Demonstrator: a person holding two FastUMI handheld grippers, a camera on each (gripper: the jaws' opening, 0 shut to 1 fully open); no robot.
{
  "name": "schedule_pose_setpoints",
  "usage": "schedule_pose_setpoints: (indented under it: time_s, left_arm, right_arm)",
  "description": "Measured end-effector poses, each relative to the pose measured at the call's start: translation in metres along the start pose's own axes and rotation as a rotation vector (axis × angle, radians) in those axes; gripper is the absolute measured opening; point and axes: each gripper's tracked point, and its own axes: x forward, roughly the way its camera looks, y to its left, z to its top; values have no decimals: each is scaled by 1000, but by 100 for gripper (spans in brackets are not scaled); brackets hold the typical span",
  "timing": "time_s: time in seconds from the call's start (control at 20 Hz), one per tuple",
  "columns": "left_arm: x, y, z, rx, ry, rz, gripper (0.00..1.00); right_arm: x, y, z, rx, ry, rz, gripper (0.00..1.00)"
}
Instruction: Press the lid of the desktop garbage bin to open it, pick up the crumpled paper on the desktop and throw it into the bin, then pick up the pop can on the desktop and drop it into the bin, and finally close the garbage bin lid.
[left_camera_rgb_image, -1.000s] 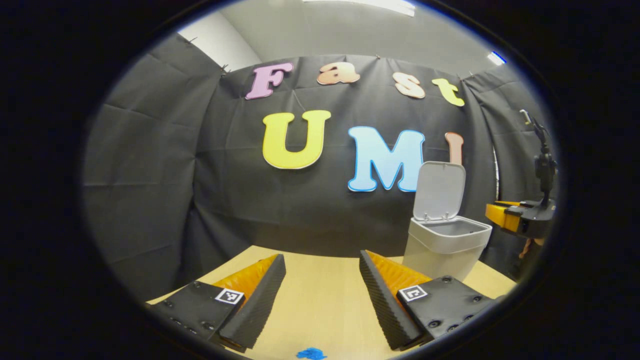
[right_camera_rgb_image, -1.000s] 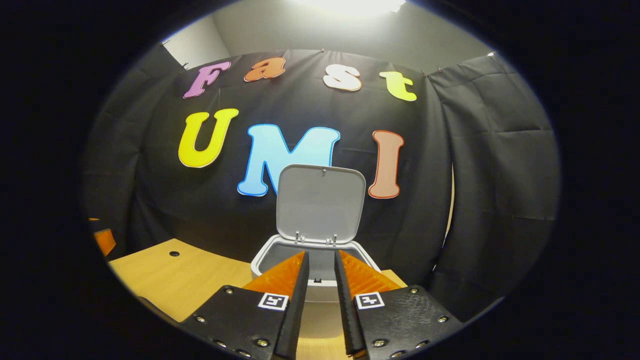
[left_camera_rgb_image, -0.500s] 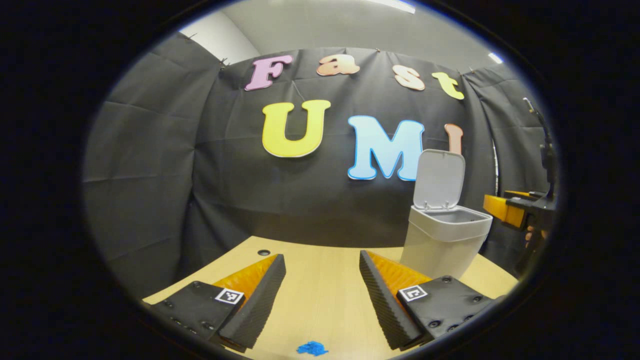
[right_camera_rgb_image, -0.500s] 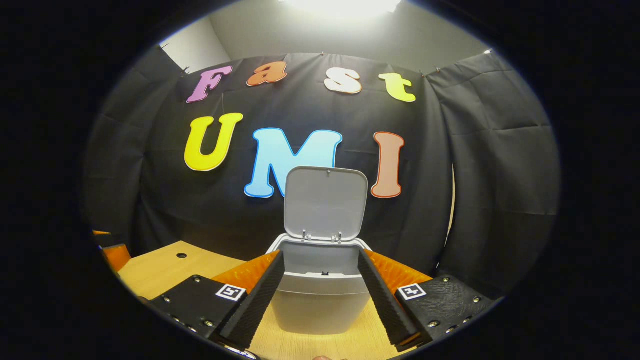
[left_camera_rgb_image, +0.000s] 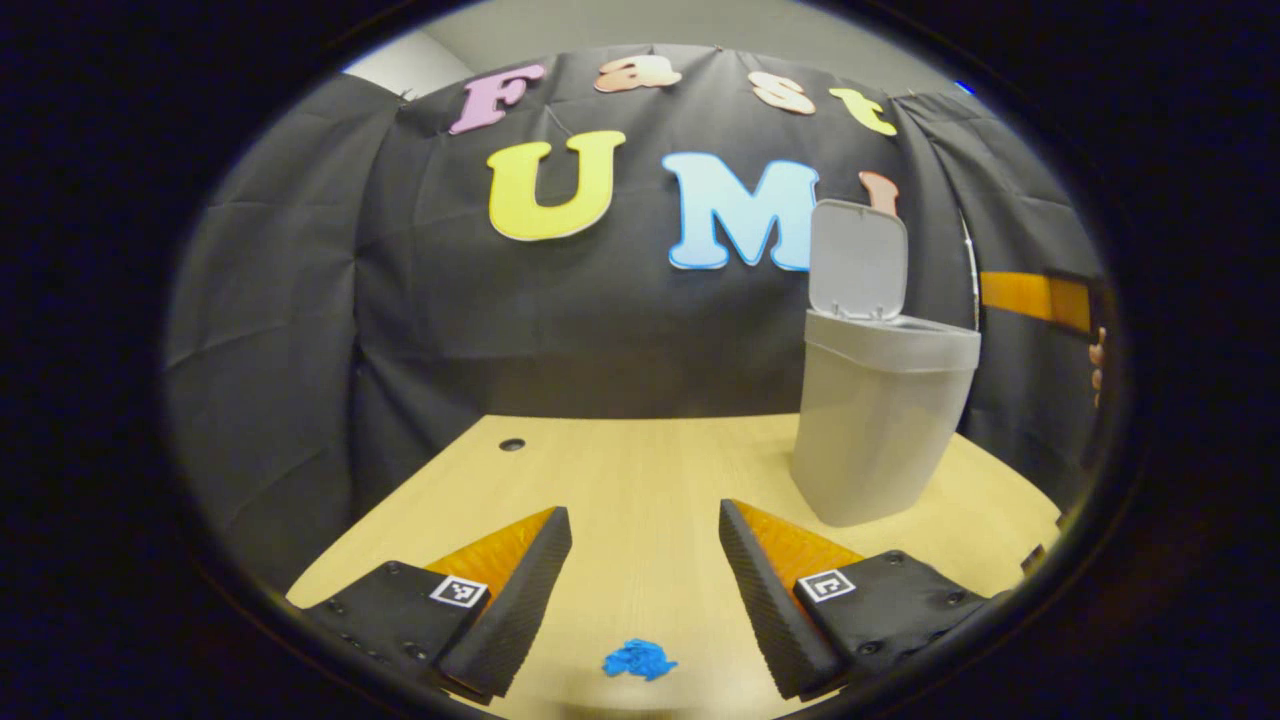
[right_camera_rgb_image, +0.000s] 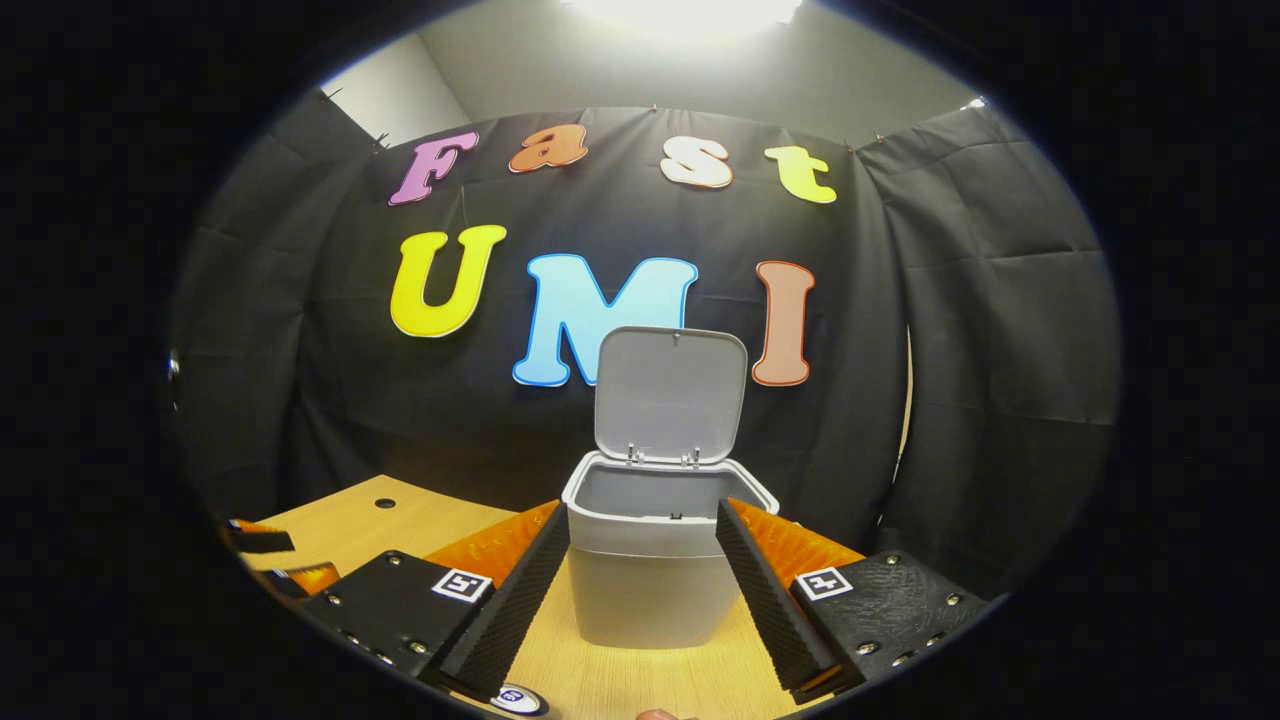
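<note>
The grey desktop bin (left_camera_rgb_image: 880, 430) stands on the wooden table at the right in the left gripper view, its lid (left_camera_rgb_image: 858, 260) raised upright. A small blue crumpled paper (left_camera_rgb_image: 640, 660) lies on the table below and between the fingers of my left gripper (left_camera_rgb_image: 643, 512), which is open and holds nothing. In the right gripper view the bin (right_camera_rgb_image: 645, 590) sits straight ahead with the lid (right_camera_rgb_image: 672, 395) up. My right gripper (right_camera_rgb_image: 642, 512) is open in front of it, short of the bin. The top of the pop can (right_camera_rgb_image: 520, 698) shows at the bottom edge.
The table (left_camera_rgb_image: 620, 470) has a small round hole (left_camera_rgb_image: 512, 444) near its back left. The right gripper (left_camera_rgb_image: 1040, 298) shows at the far right beyond the bin. The left gripper (right_camera_rgb_image: 262, 545) appears low at the left. Black cloth walls close in behind the table.
My right gripper went from nearly shut over the bin to open and drew back from it. My left gripper tipped down toward the table, bringing the blue paper further into view.
</note>
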Motion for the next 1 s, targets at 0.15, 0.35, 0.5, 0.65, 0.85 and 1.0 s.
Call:
schedule_pose_setpoints:
  time_s: [0.15, 0.35, 0.5, 0.65, 0.85, 1.0]
  left_arm:
    - [6, -1, -40, 2, 96, -50, 97]
    - [12, -2, -85, 36, 203, -121, 98]
    - [19, 1, -112, 35, 284, -137, 97]
    - [22, 9, -130, 17, 332, -123, 98]
    - [22, 13, -150, 55, 387, -101, 99]
    - [19, 9, -163, 66, 417, -100, 97]
  right_arm:
    - [-9, 6, 2, -3, 9, -36, 95]
    - [-23, 18, -4, -14, 42, -81, 95]
    - [-36, 25, -4, -38, 53, -89, 95]
    - [-41, 25, -2, -65, 50, -90, 95]
    - [-36, 29, 4, -39, 44, -63, 95]
    - [-39, 31, 7, -40, 31, -47, 95]
